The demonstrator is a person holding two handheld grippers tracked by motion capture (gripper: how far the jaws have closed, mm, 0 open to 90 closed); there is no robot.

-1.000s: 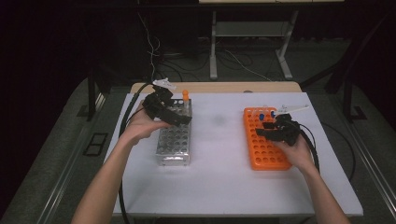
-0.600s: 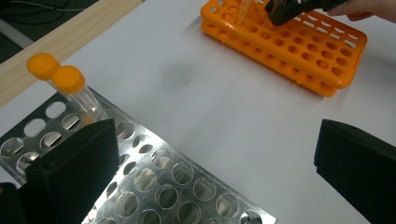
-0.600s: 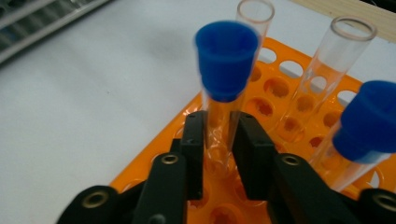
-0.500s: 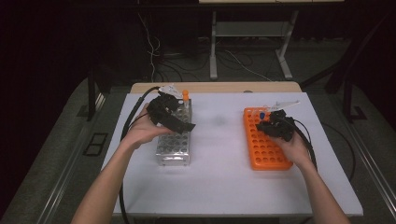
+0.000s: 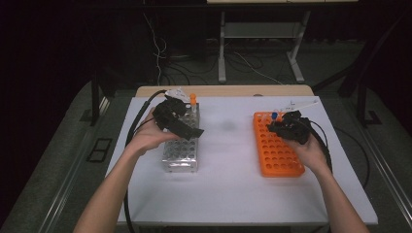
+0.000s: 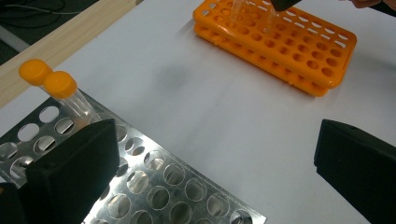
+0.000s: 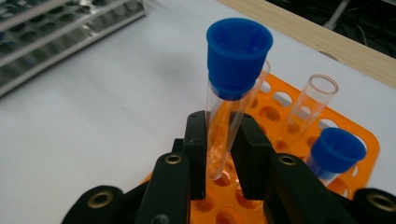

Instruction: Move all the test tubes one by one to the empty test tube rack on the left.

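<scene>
Pinching the clear, blue-capped plastic tube [image 7: 233,93] mid-barrel, the right tongs [image 7: 223,140] hold something light, slick and breakable above the orange rack [image 7: 280,121]; left tongs [image 6: 210,172] gape wide.

Lab: test-tube racks [image 5: 278,145], bench [image 5: 233,194]

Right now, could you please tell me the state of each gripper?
Left gripper: open, holding nothing, above the perforated metal rack.
Right gripper: shut on the blue-capped clear tube, over the orange plastic rack.
</scene>
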